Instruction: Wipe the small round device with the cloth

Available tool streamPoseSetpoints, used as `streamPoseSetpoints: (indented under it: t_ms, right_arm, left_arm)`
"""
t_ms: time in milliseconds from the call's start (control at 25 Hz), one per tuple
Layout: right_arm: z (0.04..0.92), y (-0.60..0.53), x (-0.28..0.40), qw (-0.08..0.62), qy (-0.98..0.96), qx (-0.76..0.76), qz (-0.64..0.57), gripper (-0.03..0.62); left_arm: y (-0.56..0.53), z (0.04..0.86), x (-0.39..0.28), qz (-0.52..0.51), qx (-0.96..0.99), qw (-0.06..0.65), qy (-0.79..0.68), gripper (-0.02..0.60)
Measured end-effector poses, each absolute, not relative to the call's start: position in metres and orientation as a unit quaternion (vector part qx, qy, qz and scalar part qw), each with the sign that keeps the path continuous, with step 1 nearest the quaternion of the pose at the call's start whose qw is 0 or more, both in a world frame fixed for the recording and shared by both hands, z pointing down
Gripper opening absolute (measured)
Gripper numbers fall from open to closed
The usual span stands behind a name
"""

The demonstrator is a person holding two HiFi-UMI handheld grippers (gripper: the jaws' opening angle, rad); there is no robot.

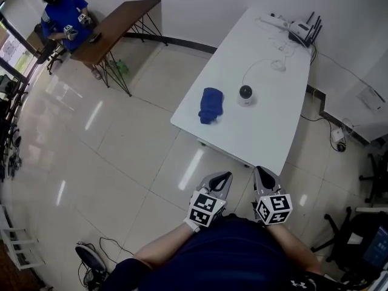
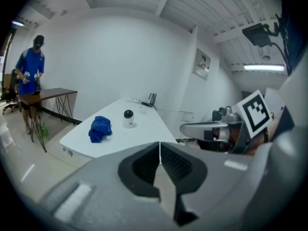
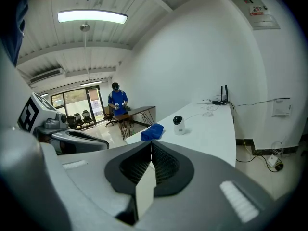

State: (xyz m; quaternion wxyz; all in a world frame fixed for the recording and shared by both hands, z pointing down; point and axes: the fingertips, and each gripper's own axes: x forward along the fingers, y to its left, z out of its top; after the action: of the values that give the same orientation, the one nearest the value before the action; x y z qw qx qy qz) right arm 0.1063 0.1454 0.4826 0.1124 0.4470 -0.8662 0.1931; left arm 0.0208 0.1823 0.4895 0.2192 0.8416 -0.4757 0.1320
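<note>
Two grippers, both clenched on nothing: the left gripper (image 1: pixel 225 176) and the right gripper (image 1: pixel 259 170) hang side by side close to the person's chest, over the floor and short of the near edge of the long white table (image 1: pixel 267 132). Each gripper view shows its jaws pressed flat together with nothing between them. The hands are hidden behind the marker cubes; only forearms show. A crumpled blue cloth (image 1: pixel 210 105) lies near the table's left edge. Just beside it, apart, the small round white device with a dark face (image 1: pixel 245 94) stands upright. Its thin white cable (image 1: pixel 251 66) loops toward the far end; where it ends is hard to trace. A white router with black antennas (image 1: pixel 303 32) sits there, with other items too small to identify. Far left, a person in a blue top (image 1: pixel 63 17) is at a brown wooden table (image 1: pixel 115 26), holding things that cannot be made out.
</note>
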Motion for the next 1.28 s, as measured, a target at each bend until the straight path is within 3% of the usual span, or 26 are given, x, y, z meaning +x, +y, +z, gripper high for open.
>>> streamPoseSetpoints:
  t_ms: [800, 1280]
  right_arm:
    - [0.478, 0.038, 0.048, 0.136, -0.834, 0.493, 0.207, 0.012]
    - [0.488, -0.025, 0.048, 0.109, -0.851, 0.46, 0.227, 0.012]
  left_arm:
    - [0.041, 0.499, -0.081, 0.125, 0.835, 0.246, -0.477, 0.011]
    - [-0.068, 0.56, -0.122, 0.236, 0.756, 0.289, -0.539, 0.177]
